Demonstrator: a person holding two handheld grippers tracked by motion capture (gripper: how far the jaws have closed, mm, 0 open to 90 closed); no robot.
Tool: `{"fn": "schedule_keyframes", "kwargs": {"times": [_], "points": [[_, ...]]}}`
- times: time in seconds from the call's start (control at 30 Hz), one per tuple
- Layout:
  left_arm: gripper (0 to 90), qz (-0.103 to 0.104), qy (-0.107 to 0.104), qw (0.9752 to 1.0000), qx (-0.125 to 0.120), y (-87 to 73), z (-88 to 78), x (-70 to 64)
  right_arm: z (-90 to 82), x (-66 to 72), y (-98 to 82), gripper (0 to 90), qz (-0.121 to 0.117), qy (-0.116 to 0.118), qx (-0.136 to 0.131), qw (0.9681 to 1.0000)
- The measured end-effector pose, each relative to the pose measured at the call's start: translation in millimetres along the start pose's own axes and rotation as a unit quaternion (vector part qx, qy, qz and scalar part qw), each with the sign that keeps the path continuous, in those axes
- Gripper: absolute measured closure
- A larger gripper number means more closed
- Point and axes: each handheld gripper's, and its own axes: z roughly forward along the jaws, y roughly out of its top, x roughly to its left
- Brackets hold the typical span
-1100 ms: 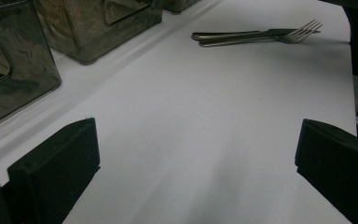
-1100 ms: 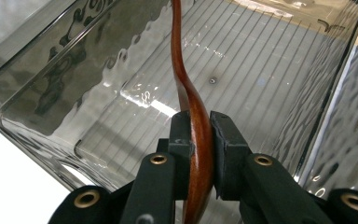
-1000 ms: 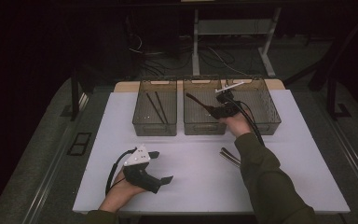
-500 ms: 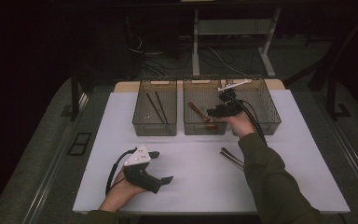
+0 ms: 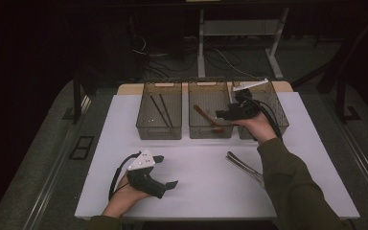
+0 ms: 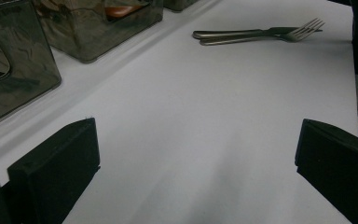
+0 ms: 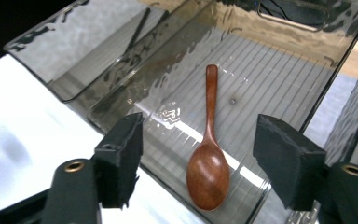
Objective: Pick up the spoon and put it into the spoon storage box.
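A brown wooden spoon (image 5: 206,116) (image 7: 208,168) lies flat on the floor of the clear middle bin (image 5: 211,132) (image 7: 270,74). My right gripper (image 5: 219,115) (image 7: 203,144) hovers just above that bin, pointing down at the spoon. Its jaws have just been opening and stand apart, and neither pad touches the spoon. My left gripper (image 5: 167,171) (image 6: 196,154) rests on the white table (image 5: 201,191) at the front left, its jaws wide open over bare tabletop.
Dark chopsticks (image 5: 162,110) lie in the left bin (image 5: 159,132). A third clear bin (image 5: 278,115) stands at the right. A metal fork and a second metal utensil (image 5: 242,164) (image 6: 261,33) lie together on the table by the right forearm.
The right gripper held the spoon over the middle bin, let it go and opened. The spoon now lies in the bin, and the right hand has lifted a little. The left hand stayed put.
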Motion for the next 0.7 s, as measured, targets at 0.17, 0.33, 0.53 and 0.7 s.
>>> {"fn": "schedule_keyframes", "kwargs": {"times": [0.17,0.33,0.53,0.7], "points": [[0.0,0.000,0.002,1.0000,0.001,0.0,-0.4,-0.2,-15.0,2.5,-4.7,29.8,-0.010,0.012,-0.015,0.9998],[0.0,0.000,0.003,1.0000,0.001,-0.3,0.3,-0.7,-26.8,4.6,-15.5,29.6,-0.019,0.025,-0.024,0.9992],[0.0,0.000,0.003,1.0000,0.003,-0.4,-0.2,0.2,-40.3,4.2,-34.7,29.4,-0.029,0.042,-0.032,0.9982],[0.0,-0.001,0.004,1.0000,0.004,-0.4,0.2,-0.1,-52.6,1.7,-51.3,29.3,-0.026,0.049,-0.038,0.9977]]}}
